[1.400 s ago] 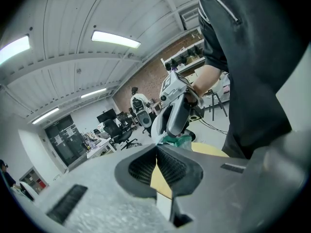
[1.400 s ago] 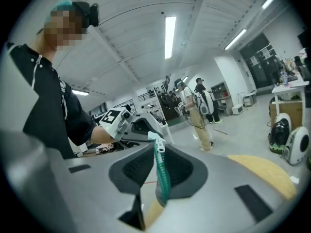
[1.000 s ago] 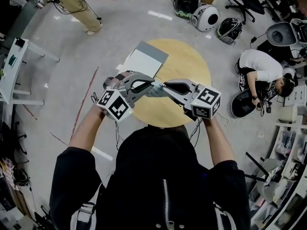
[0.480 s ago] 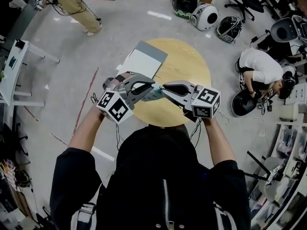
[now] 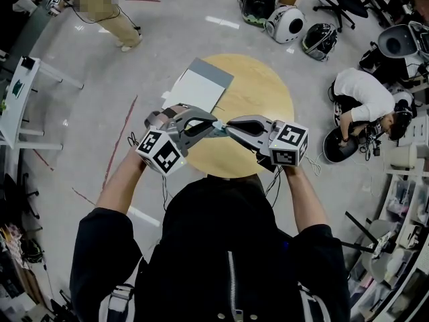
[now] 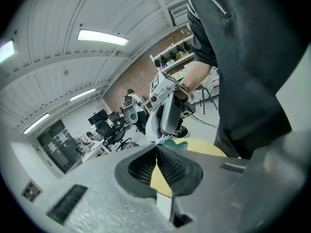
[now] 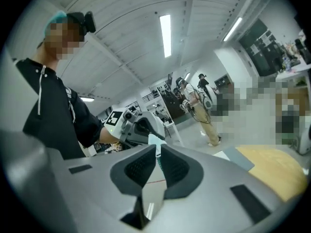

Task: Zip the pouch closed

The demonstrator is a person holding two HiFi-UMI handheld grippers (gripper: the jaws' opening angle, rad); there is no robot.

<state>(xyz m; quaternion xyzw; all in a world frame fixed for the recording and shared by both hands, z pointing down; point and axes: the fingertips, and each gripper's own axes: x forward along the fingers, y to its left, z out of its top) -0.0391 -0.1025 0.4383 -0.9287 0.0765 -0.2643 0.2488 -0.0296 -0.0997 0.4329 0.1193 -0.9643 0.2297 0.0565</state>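
A small teal pouch (image 5: 220, 129) hangs in the air between the two grippers, over the round yellow table (image 5: 265, 89). My left gripper (image 5: 213, 126) comes in from the left, and its jaws are shut on the pouch's (image 6: 171, 141) near edge. From the right, my right gripper (image 5: 228, 124) meets it tip to tip. In the right gripper view its jaws are closing, with a thin teal strip of the pouch (image 7: 156, 150) in the narrow gap between them. Most of the pouch is hidden behind the fingers.
A flat grey-and-white board (image 5: 200, 84) lies over the table's far left edge. One person (image 5: 100, 2) stands at the upper left and another (image 5: 362, 96) crouches at the right. Helmets (image 5: 285, 22) lie on the floor beyond the table, and a white table (image 5: 17, 96) stands at the left.
Both grippers stay tip to tip above the table with the pouch between them. The crouched person at the right has shifted a little.
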